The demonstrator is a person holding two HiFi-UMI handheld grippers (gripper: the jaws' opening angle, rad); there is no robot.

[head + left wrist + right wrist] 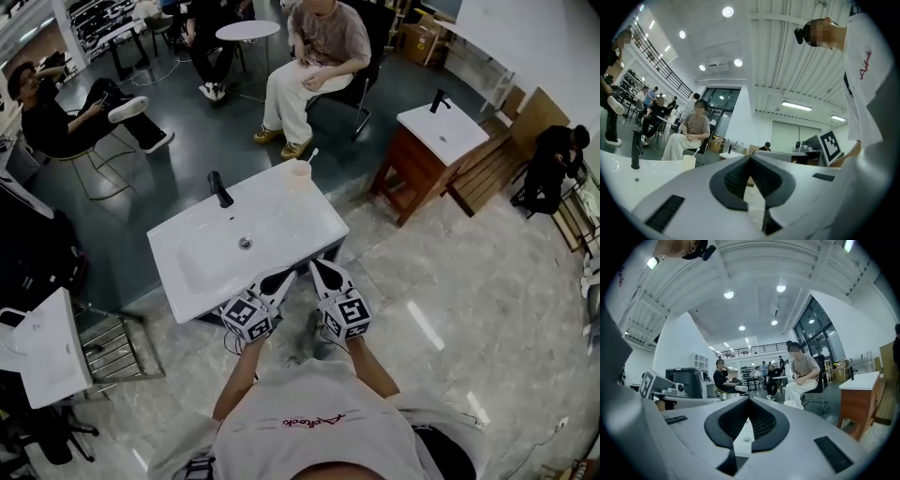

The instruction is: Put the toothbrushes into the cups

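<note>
A pale cup stands at the far right corner of the white washbasin top, with a white toothbrush leaning out of it. From the left gripper view the same cup and toothbrush show ahead at the left. My left gripper and right gripper hover side by side over the near edge of the basin, well short of the cup. The left gripper and the right gripper both point level, shut, with nothing between their jaws.
A black faucet rises at the basin's back edge, and a drain sits mid-bowl. A second washbasin on a wooden cabinet stands to the right and another white basin to the left. People sit on chairs beyond.
</note>
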